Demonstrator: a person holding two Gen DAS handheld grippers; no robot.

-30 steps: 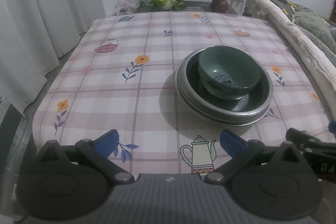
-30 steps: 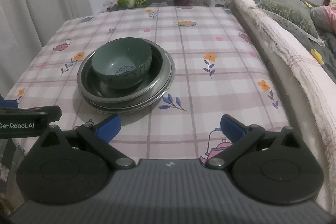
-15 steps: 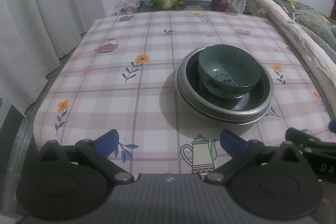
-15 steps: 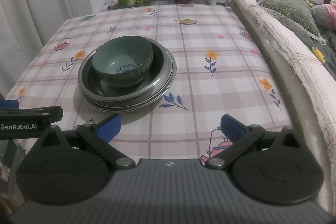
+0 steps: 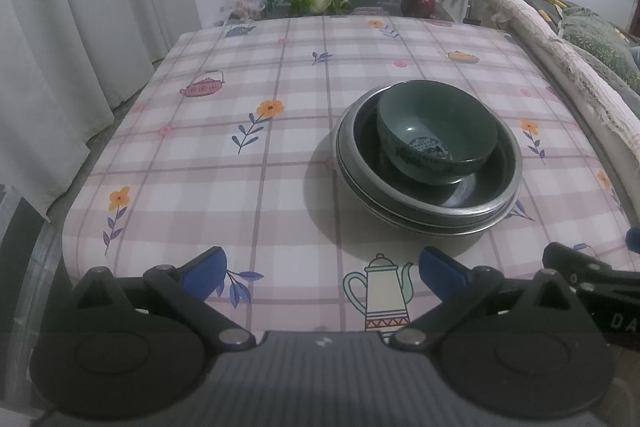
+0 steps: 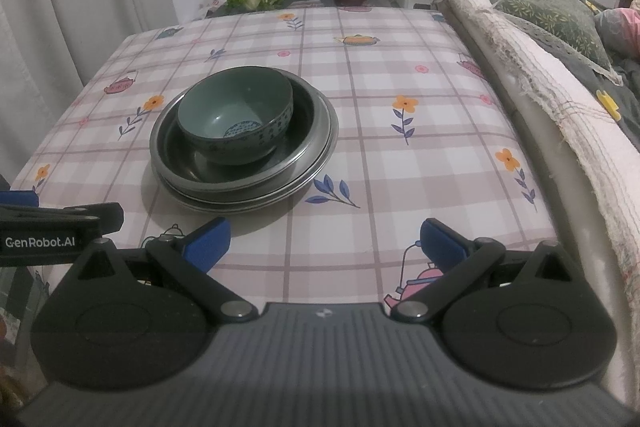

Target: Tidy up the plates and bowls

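Bowl (image 5: 436,131) nested in plates (image 5: 430,203), both grippers' jaws spread

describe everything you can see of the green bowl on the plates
The green bowl is round and deep, glossy like glazed ceramic, dark green outside and paler inside, with a blue-and-white pattern at its bottom and along its lower wall. It looks empty and sits upright in the top dish of a stack of metal plates on the plaid tablecloth. Neither gripper touches it.
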